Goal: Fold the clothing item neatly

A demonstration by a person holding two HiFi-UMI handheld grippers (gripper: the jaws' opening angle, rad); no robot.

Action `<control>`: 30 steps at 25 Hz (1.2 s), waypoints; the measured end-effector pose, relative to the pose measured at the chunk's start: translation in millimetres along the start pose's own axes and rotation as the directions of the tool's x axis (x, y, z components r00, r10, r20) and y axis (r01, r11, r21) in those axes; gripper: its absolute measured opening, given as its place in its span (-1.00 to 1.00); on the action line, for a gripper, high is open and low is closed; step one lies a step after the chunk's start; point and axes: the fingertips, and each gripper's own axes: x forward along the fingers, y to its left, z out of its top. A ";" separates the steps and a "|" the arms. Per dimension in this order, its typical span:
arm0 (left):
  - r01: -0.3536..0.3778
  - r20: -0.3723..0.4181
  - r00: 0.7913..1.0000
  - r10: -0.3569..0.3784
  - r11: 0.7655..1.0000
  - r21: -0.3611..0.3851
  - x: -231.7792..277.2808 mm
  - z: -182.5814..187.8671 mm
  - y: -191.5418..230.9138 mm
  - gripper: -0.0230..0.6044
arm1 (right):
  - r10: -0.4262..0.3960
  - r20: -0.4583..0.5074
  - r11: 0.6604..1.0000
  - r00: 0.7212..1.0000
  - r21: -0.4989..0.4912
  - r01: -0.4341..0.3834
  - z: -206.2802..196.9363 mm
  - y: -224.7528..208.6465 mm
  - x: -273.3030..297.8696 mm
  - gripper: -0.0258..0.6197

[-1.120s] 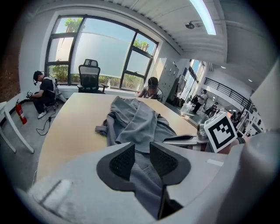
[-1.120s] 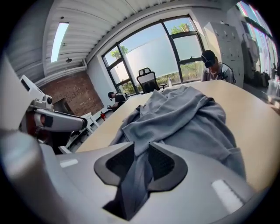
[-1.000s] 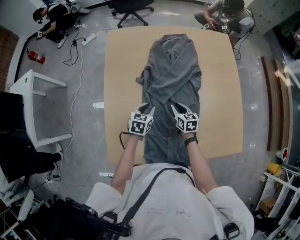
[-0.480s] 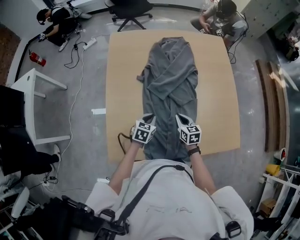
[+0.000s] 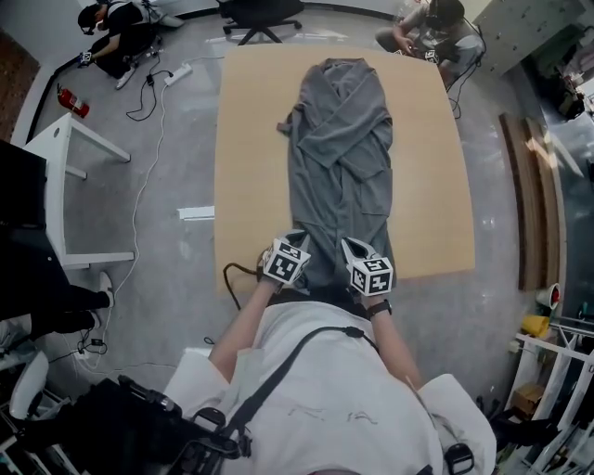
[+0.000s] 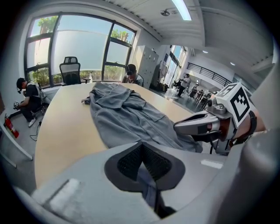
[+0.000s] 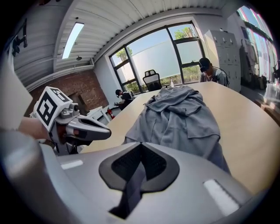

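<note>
A grey long-sleeved garment (image 5: 339, 139) lies lengthwise on the wooden table (image 5: 251, 139), sleeves crossed over its front. Its hem reaches the near table edge. My left gripper (image 5: 298, 237) sits at the hem's left side, my right gripper (image 5: 349, 244) at its right side, close together. Both sets of jaws have just been closing and now pinch a fold of grey cloth. In the left gripper view the left gripper (image 6: 144, 164) holds cloth, with the garment (image 6: 127, 113) stretching away and the right gripper (image 6: 188, 127) beside it. The right gripper (image 7: 139, 166) grips a cloth strip in its own view.
An office chair (image 5: 260, 11) stands beyond the far table edge. One person (image 5: 116, 32) sits on the floor at the far left and another (image 5: 436, 28) at the far right. A white frame (image 5: 65, 176), a floor cable (image 5: 148, 158) and a fire extinguisher (image 5: 72, 100) are left of the table.
Both grippers have drawn back from the garment's middle to its near hem at the table edge, and their jaws have closed on the cloth there.
</note>
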 end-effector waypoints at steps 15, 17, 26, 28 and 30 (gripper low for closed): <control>-0.202 -0.091 0.978 0.189 0.965 -0.169 -41.3 -104.1 -119.6 -0.92 | 0.050 0.059 0.997 0.997 0.047 -0.052 -100.9 -30.0 -100.2 -0.82; -0.218 -0.110 0.974 0.200 0.956 -0.197 -42.1 -120.0 -137.1 -0.92 | 0.055 0.034 0.994 0.998 0.094 -0.058 -125.2 -31.3 -111.6 -0.82; -0.187 -0.075 0.981 0.177 0.972 -0.143 -24.1 -104.9 -152.3 -0.90 | 0.063 0.046 0.996 0.997 0.061 -0.066 -120.8 -40.9 -128.2 -0.81; -0.203 -0.080 0.978 0.193 0.969 -0.140 -24.2 -103.9 -140.1 -0.79 | 0.023 0.054 0.998 0.998 0.050 -0.026 -106.7 -55.3 -126.5 -0.73; -0.235 -0.096 0.970 0.223 0.961 -0.149 -28.0 -109.2 -122.3 -0.68 | -0.024 0.036 0.999 0.999 0.039 0.023 -99.6 -71.1 -122.5 -0.52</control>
